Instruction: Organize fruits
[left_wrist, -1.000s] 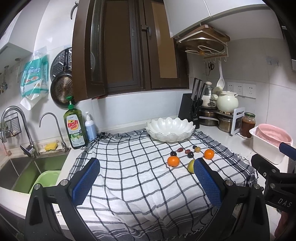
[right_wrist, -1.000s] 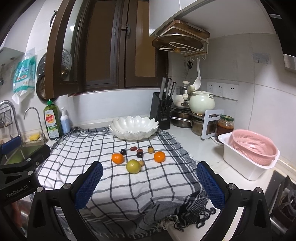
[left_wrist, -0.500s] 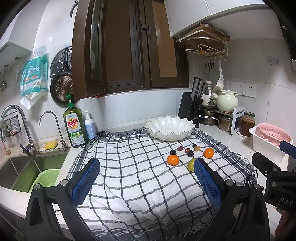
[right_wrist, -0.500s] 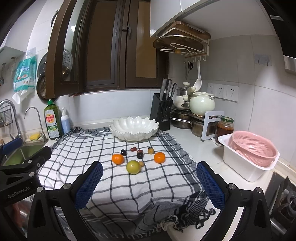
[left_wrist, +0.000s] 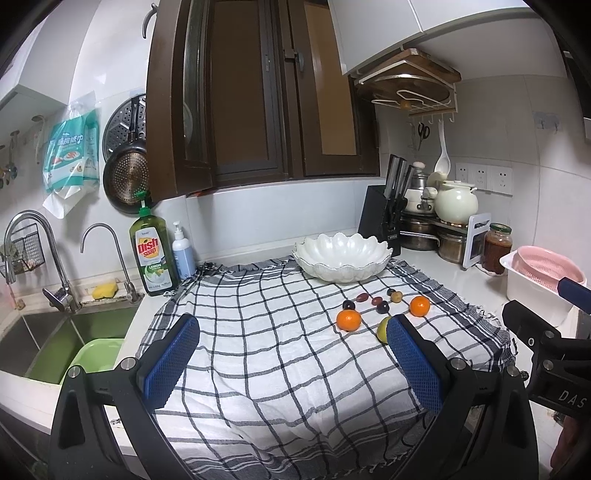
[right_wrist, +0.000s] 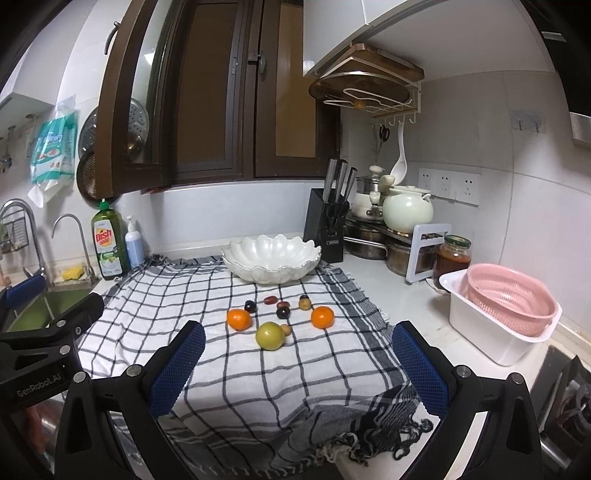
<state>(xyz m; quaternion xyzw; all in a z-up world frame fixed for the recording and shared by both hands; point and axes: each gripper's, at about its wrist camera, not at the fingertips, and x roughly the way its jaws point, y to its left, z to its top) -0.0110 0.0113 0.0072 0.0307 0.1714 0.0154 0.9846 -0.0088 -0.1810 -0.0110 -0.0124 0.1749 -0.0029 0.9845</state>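
1. Ahead of the right gripper (right_wrist: 295, 360), whose fingers stand wide apart and hold nothing, the fruits (right_wrist: 270, 335) lie loose on the cloth (right_wrist: 207, 295).
2. Beyond them waits the white bowl (right_wrist: 271, 254), probably their destination.
3. Left gripper (left_wrist: 291, 356) is also spread and empty; the green fruit (left_wrist: 382, 328) touches its right fingertip visually.

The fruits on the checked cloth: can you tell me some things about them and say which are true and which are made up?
1. The white bowl already holds fruit. False: it looks empty; all the fruit lies on the checked cloth.
2. Two oranges lie on the cloth. True.
3. The right gripper is squeezing the green fruit. False: it is open, holding nothing.
4. The left gripper is open. True.
5. The pink colander sits in a white tub. True.
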